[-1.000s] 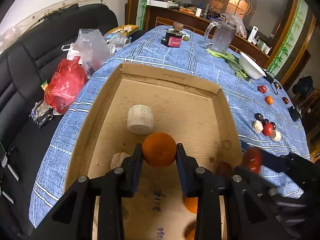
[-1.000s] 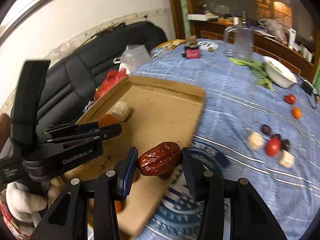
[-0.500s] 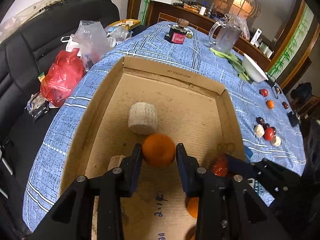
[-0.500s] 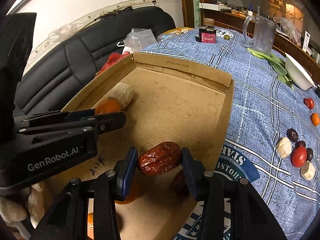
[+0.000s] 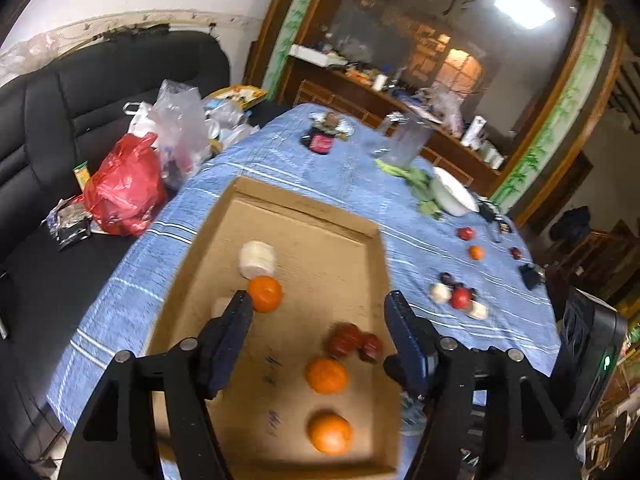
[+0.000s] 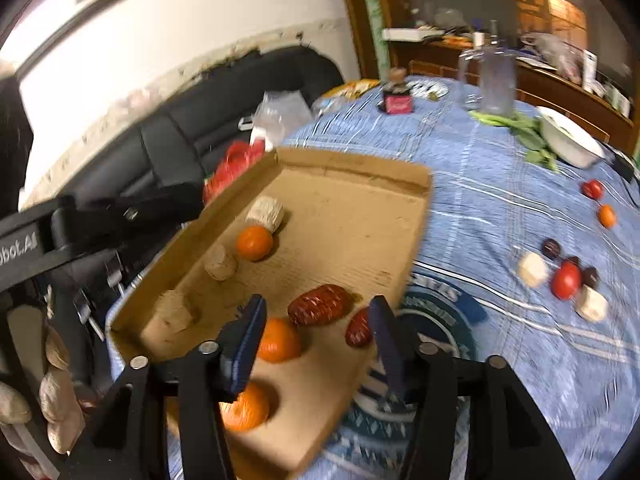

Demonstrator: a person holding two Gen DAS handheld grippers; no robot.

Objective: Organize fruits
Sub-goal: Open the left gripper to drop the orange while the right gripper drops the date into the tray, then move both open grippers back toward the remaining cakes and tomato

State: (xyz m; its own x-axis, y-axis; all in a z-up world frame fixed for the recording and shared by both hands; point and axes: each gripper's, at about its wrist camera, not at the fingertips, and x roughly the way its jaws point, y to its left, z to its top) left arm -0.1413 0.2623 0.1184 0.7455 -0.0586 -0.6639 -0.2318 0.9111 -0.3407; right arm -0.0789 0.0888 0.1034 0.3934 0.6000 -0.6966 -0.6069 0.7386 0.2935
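Both the left gripper [image 5: 318, 318] and right gripper [image 6: 318, 330] are spreading their fingers, pinching nothing, above fruit lying in the cardboard tray [image 5: 308, 206].

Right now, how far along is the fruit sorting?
Done: three oranges, two red dates and pale chunks lie in the cardboard tray. In hand: nothing; left gripper and right gripper are opening, empty. Left: the fruit cluster and two more pieces on the blue tablecloth.
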